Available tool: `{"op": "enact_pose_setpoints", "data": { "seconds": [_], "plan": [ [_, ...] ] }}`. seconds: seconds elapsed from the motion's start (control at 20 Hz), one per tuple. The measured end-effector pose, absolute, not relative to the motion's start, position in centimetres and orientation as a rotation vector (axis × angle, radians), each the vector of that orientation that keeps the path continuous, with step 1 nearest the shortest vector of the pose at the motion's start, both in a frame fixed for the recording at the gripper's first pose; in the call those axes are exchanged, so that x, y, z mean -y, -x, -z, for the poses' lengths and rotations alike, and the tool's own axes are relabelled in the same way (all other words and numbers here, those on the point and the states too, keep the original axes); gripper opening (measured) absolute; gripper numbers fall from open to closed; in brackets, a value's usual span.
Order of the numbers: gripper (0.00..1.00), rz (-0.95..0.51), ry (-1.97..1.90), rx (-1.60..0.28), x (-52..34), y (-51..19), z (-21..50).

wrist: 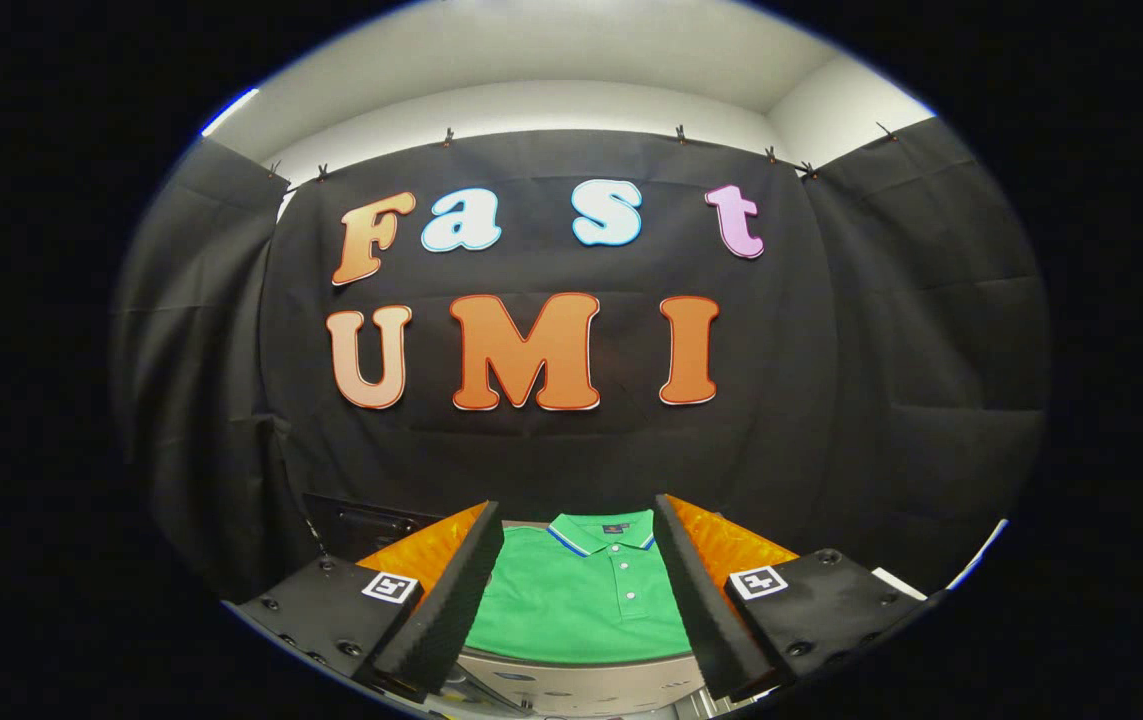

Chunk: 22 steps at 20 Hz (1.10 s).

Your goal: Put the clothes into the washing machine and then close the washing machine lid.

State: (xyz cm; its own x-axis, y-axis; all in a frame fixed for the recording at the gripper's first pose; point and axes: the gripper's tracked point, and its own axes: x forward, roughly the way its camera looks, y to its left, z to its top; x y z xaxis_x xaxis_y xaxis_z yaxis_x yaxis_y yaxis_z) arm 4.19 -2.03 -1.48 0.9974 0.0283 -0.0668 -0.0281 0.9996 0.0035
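Green polo shirt (581, 605), folded, collar with white-and-blue trim toward the booth wall, button placket showing two white buttons. It lies flat on a pale grey surface (581, 680), apparently the washing machine's top, though too little shows to be sure. Gripper (579, 590) hangs above and short of it, fingers spread wide, touching nothing; the shirt shows in the gap between them. Black cloth wall (881, 400) beyond, white ceiling (571, 60) above.

No readable text: the small logo on the green polo shirt (586, 595) between the fingers was too small to read.
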Motion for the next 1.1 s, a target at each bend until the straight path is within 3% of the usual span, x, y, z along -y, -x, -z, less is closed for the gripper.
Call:
{"op": "enact_pose_setpoints", "data": {
  "seconds": [0.45, 1.1],
  "plan": [
    [0.98, -0.027, -0.026, -0.207, 4.4, -12.7, 6.7],
    [0.98, -0.003, -0.034, -0.641, 6.6, -21.8, 19.1]
  ]
}}
